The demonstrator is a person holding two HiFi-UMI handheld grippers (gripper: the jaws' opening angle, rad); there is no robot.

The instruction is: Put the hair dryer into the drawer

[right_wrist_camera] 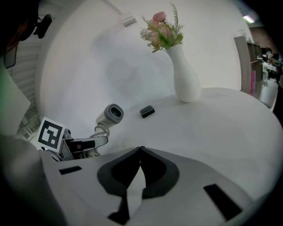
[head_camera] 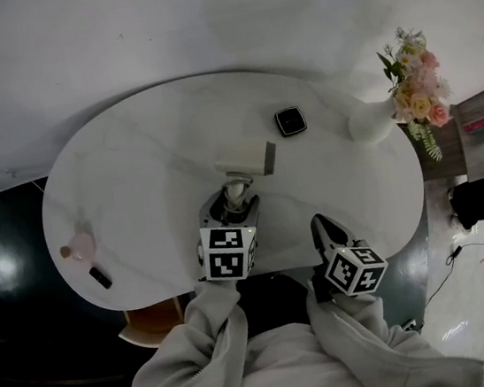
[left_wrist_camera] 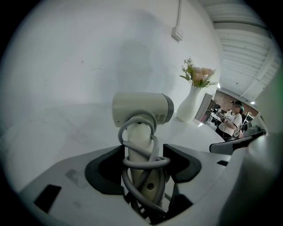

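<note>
left gripper [left_wrist_camera: 143,164] pinched the hair dryer [left_wrist_camera: 141,108] by its handle | handle ran to 12 o'clock from that gripper, over the tabletop [head_camera: 130,159] | right gripper [right_wrist_camera: 140,152] pressed together, empty, at 4 o'clock | no drawer seen

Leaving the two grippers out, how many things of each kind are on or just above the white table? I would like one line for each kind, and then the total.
hair dryer: 1
vase with flowers: 1
small black things: 2, one square and one slim near the left edge
small pink thing: 1
Total: 5
</note>
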